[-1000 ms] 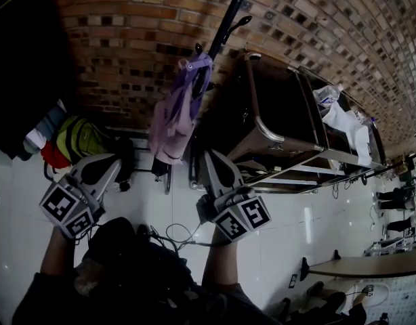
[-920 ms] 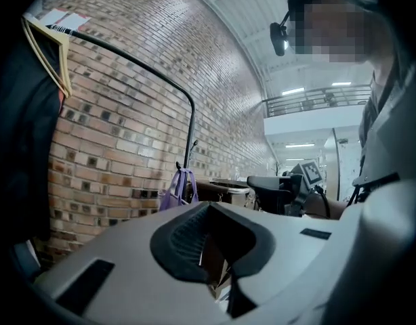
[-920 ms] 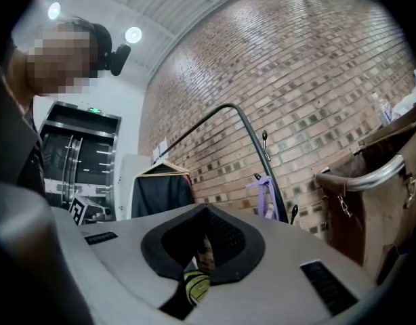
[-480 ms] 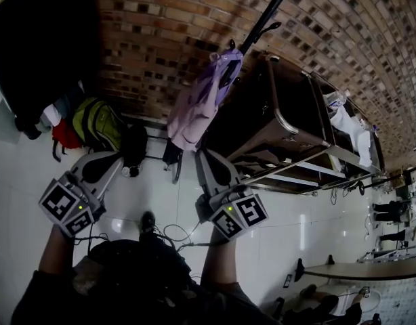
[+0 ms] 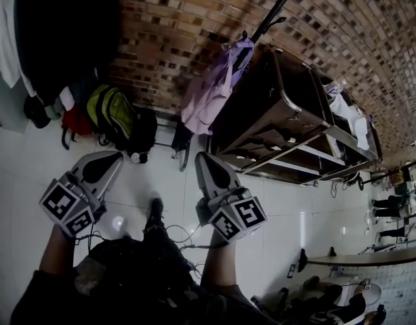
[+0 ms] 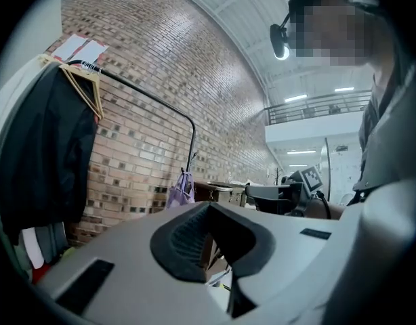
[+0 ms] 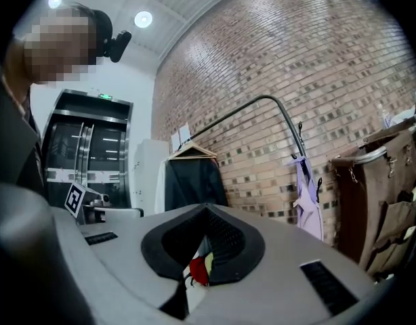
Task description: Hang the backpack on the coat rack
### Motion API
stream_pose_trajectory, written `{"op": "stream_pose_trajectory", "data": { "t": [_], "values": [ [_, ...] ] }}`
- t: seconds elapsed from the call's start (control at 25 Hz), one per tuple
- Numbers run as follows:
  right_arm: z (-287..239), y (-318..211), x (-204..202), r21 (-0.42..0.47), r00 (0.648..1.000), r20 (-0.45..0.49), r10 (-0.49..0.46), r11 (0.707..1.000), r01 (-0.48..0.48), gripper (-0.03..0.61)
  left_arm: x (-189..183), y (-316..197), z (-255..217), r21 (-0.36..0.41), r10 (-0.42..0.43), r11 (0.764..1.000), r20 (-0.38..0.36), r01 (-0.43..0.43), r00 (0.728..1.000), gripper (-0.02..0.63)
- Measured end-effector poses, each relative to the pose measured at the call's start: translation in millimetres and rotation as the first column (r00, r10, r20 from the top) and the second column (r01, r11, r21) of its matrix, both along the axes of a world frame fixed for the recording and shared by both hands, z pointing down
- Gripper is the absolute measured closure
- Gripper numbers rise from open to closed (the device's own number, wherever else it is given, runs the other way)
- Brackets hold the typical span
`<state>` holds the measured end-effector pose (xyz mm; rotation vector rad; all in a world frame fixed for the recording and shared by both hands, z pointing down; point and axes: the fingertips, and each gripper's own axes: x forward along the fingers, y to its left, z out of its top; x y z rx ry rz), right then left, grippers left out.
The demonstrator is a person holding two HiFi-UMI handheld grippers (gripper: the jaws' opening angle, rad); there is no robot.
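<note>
A green and yellow backpack (image 5: 110, 116) leans against the brick wall on the floor, between a red bag (image 5: 76, 121) and a black bag (image 5: 144, 130). The coat rack's black pole (image 5: 274, 13) rises to the right of them, with a purple garment (image 5: 213, 89) on its hooks. My left gripper (image 5: 109, 158) and right gripper (image 5: 202, 158) hover over the white floor, short of the bags. Both are shut and hold nothing. The purple garment (image 6: 180, 189) shows past the left jaws. Red fabric (image 7: 198, 271) shows through the gap under the right jaws.
A clothes rail with a dark coat (image 5: 62, 29) on a hanger stands at the far left. A brown canvas cart (image 5: 276, 110) on a metal frame sits right of the coat rack. Cables (image 5: 177, 235) trail on the floor by the person's foot (image 5: 154, 209).
The view has swung left: the bags, coat rack and cart slid right in the head view, and the green backpack shows more fully. Both grippers keep their places and stay shut.
</note>
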<state>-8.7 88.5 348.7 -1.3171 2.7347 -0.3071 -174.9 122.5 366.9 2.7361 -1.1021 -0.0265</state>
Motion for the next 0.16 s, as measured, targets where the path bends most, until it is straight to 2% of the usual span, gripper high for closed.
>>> {"op": "stream_pose_trajectory", "data": {
  "t": [0.16],
  "values": [
    [-8,17,-7,-0.009,0.999,0.0,0.034,0.999,-0.034,0.577,-11,15,-10,-0.009,0.007,1.0,-0.004,-0.007,1.0,0.574]
  ]
}}
